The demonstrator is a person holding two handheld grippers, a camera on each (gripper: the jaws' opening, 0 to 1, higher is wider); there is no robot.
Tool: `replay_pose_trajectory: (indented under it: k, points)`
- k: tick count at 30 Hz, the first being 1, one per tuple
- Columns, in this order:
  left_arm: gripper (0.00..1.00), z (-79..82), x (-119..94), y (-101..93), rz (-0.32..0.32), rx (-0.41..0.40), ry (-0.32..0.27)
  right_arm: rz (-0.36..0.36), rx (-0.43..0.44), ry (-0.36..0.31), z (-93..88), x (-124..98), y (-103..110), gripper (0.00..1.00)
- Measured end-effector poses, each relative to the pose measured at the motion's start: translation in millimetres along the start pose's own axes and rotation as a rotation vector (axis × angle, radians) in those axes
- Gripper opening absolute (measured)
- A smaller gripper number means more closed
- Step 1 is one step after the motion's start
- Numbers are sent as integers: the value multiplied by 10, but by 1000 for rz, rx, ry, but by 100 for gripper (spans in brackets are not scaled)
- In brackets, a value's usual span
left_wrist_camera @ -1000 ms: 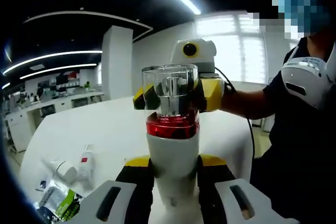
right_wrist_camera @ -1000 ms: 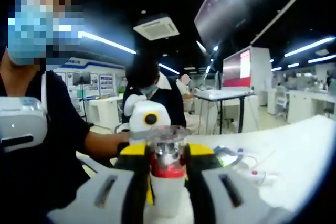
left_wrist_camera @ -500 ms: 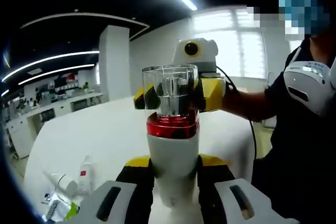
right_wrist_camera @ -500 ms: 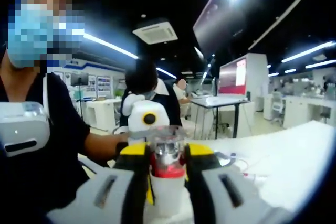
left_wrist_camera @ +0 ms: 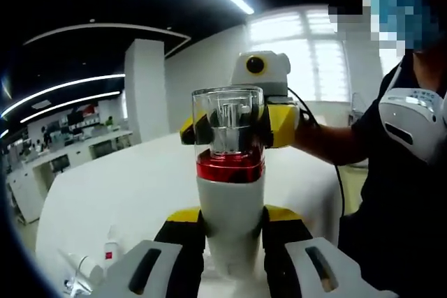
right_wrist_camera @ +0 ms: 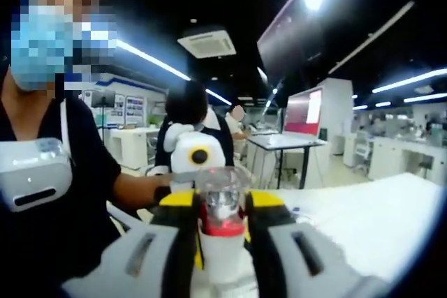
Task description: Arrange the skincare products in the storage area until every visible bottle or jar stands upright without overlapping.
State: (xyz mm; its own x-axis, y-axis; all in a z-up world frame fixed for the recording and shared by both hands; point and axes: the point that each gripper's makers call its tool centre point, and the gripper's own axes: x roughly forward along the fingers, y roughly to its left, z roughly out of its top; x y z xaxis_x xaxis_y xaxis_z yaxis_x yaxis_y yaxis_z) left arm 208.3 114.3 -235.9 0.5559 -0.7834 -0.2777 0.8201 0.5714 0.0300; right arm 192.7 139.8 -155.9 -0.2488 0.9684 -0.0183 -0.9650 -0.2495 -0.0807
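Observation:
A white bottle (left_wrist_camera: 230, 207) with a red band and a clear cap (left_wrist_camera: 228, 120) stands upright in mid-air, above the white table. My left gripper (left_wrist_camera: 230, 220) is shut on its white body, the yellow-tipped jaws pressing both sides. From beyond, my right gripper (left_wrist_camera: 234, 127) is shut on the clear cap. In the right gripper view the same bottle (right_wrist_camera: 221, 252) rises between my right gripper's (right_wrist_camera: 222, 204) jaws, which clamp it at the cap and red band.
A white table (left_wrist_camera: 126, 193) stretches out below, with a small red-labelled bottle (left_wrist_camera: 110, 252) and a white tube (left_wrist_camera: 85, 267) lying at its lower left. The person (left_wrist_camera: 408, 172) stands close on the right. Other people (right_wrist_camera: 192, 120) and desks are far behind.
Both views have tilted upward a little, so the loose items on the table sit lower in the left gripper view. Both grips on the bottle are unchanged.

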Motion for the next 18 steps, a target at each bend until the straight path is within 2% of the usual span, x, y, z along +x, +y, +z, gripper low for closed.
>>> replay_pose_trajectory:
  k: [7, 18]
  points:
    - [30, 118, 140, -39, -19, 22, -1, -18, -31, 2, 69, -190, -11, 26]
    - [30, 353, 483, -103, -62, 64, 2, -48, -81, -10, 185, -571, -66, 26]
